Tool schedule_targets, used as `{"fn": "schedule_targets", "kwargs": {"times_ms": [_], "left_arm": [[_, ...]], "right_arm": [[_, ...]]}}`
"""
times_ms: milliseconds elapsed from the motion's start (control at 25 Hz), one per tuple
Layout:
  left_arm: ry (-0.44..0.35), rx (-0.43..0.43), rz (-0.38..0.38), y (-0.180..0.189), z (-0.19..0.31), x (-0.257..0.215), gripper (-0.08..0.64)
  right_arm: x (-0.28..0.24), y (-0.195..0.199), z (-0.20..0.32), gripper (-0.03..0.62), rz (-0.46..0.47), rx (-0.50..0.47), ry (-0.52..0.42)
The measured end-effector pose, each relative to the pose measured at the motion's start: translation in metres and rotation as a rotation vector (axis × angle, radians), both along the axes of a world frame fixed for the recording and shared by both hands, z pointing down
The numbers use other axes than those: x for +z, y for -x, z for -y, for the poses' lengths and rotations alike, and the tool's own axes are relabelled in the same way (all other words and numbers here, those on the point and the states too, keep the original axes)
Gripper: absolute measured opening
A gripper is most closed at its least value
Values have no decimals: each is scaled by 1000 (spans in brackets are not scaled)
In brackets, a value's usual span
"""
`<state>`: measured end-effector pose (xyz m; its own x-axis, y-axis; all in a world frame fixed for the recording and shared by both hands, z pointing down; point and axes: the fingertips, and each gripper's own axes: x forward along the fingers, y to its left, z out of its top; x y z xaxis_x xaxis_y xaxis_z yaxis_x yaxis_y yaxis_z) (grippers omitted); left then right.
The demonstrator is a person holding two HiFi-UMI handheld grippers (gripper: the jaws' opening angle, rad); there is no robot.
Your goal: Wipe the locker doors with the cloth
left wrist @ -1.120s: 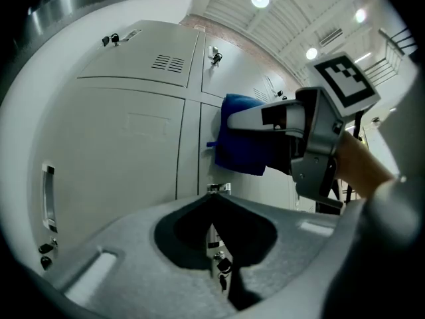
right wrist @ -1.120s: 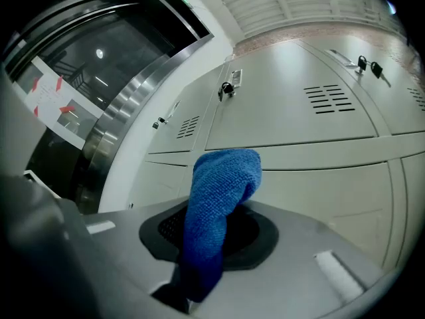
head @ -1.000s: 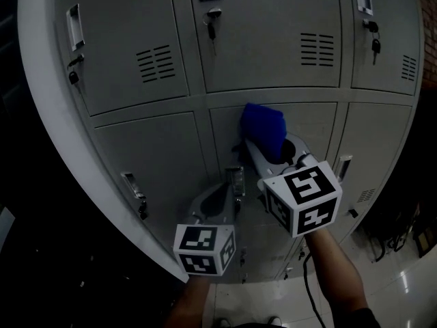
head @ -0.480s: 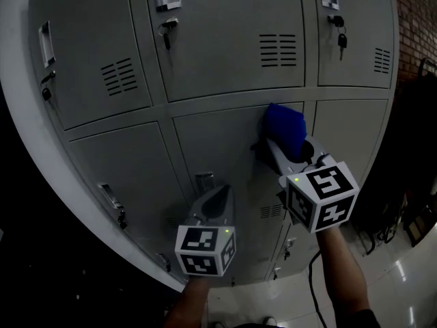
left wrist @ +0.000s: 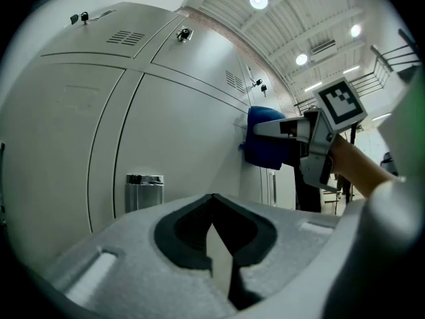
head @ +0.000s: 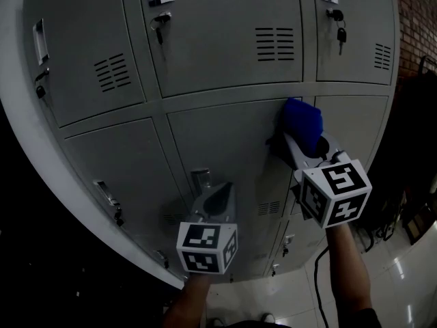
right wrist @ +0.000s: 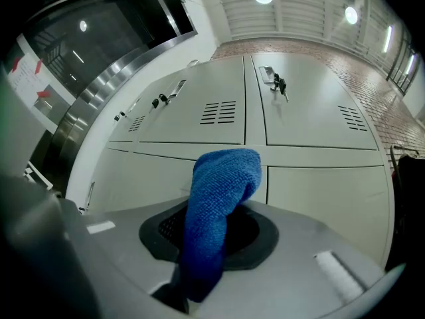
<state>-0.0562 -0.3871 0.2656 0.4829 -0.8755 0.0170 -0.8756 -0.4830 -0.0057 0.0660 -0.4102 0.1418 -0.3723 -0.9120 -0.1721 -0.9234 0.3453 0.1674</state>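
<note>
The blue microfibre cloth [right wrist: 222, 198] looked soft, light and floppy. It seemed best held by a bunched fold, leaving a free pad to face the metal. The right claw [right wrist: 212, 258] pinched such a fold, with the cloth against the upper right corner of the lower middle locker door [head: 218, 142]. The left claw [left wrist: 219, 251] was pressed together, empty, near that door's metal handle [left wrist: 144, 190].
</note>
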Motion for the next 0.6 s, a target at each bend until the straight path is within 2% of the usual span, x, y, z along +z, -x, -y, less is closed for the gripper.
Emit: {"fn": "schedule_targets", "kwargs": {"times_ms": [200,600], "left_arm": [[2,-5,8,2,-8,8,3],[3,-63,10,25,-25,37,3]], "right_arm": [[15,15,-21,92,27,-15,-19],[105,66,-55,94,17,-49,36]]}}
